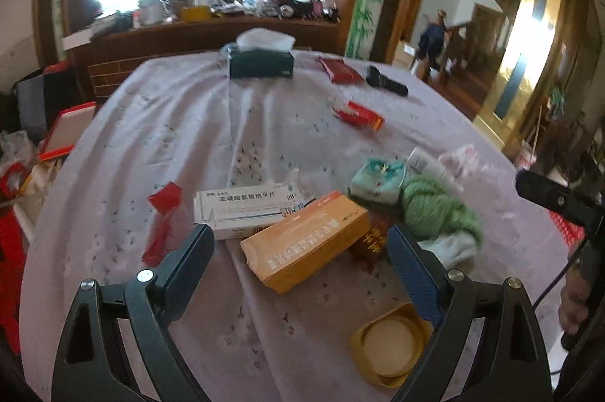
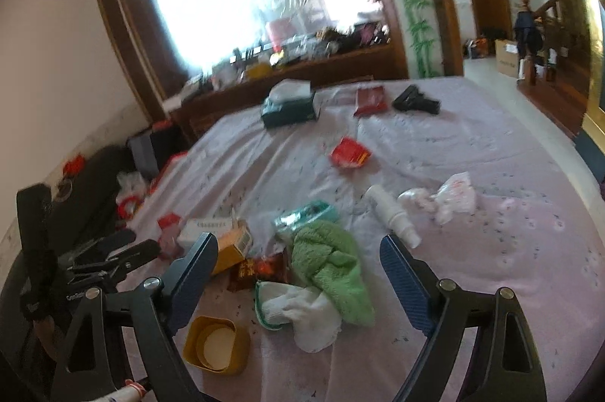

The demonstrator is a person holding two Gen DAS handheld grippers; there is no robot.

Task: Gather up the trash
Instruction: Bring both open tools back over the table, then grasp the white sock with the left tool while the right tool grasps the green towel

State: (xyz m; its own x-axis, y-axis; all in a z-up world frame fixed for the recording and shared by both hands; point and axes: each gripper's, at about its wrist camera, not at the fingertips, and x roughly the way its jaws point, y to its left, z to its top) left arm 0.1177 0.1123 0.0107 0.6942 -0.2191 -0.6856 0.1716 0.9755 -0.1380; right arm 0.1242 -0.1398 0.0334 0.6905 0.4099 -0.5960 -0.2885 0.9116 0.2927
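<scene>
Collection looks barely begun, judging by how much litter still lies on the lilac cloth of the tabletop (image 1: 151,122); no bin or bag for the trash shows in either view. Left claw (image 1: 300,252) spread wide, nothing between its jaws; the orange carton (image 1: 306,239) lies straight ahead in the gap, not touched, with the white medicine box (image 1: 249,209) just beyond it and a red wrapper scrap (image 1: 164,200) off past the left jaw. A yellow tub (image 1: 389,345) with a pale lid sits low, close by the right jaw. Right claw (image 2: 298,256) also released and empty; between its jaws lie the green towel (image 2: 329,266), a white sock (image 2: 302,311) nearer the camera, and a dark red snack packet (image 2: 257,269) toward the left jaw. Just beyond the right jaw tip, a white bottle (image 2: 393,213) on its side; further right, crumpled tissue (image 2: 450,198). Further ahead, a crushed red pack (image 2: 348,152); far off, a tissue box (image 2: 289,107), a red pouch (image 2: 370,99) and a black gadget (image 2: 416,103), probably not trash. Cloth is wrinkled, with a small printed pattern. Room: large glaring mirror or window, cluttered wooden sideboard, bamboo-painted panel, open doorway with a person standing far back. Frames are blurred.
</scene>
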